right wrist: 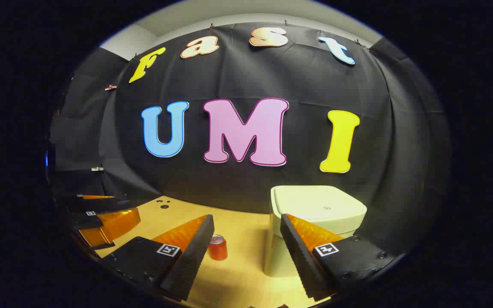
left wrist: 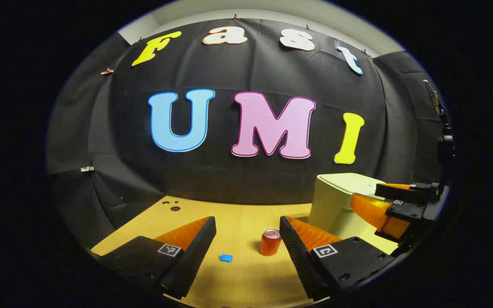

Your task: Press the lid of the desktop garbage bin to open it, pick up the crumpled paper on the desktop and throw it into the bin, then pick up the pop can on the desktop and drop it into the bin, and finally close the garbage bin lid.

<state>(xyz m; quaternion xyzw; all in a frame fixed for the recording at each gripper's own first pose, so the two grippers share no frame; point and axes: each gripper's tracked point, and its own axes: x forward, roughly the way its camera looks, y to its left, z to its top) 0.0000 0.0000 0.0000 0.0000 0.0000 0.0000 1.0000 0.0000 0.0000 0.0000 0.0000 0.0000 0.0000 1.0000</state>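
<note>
A pale cream garbage bin (left wrist: 336, 201) (right wrist: 315, 214) stands on the wooden desk with its lid down. A red pop can (left wrist: 270, 242) (right wrist: 218, 247) stands upright left of the bin. A small blue crumpled paper (left wrist: 226, 258) lies on the desk left of the can. My left gripper (left wrist: 246, 226) is open above the desk, the paper and can showing between its fingers. My right gripper (right wrist: 246, 224) is open too, held near the bin's front; in the left gripper view it (left wrist: 394, 205) hovers beside the bin. The left gripper (right wrist: 101, 214) appears at the far left of the right gripper view.
The wooden desk (left wrist: 238, 282) (right wrist: 238, 273) runs back to the black cloth wall. A few small dark holes (left wrist: 173, 205) mark its far left corner. Bare desk lies around the paper and in front of the can.
</note>
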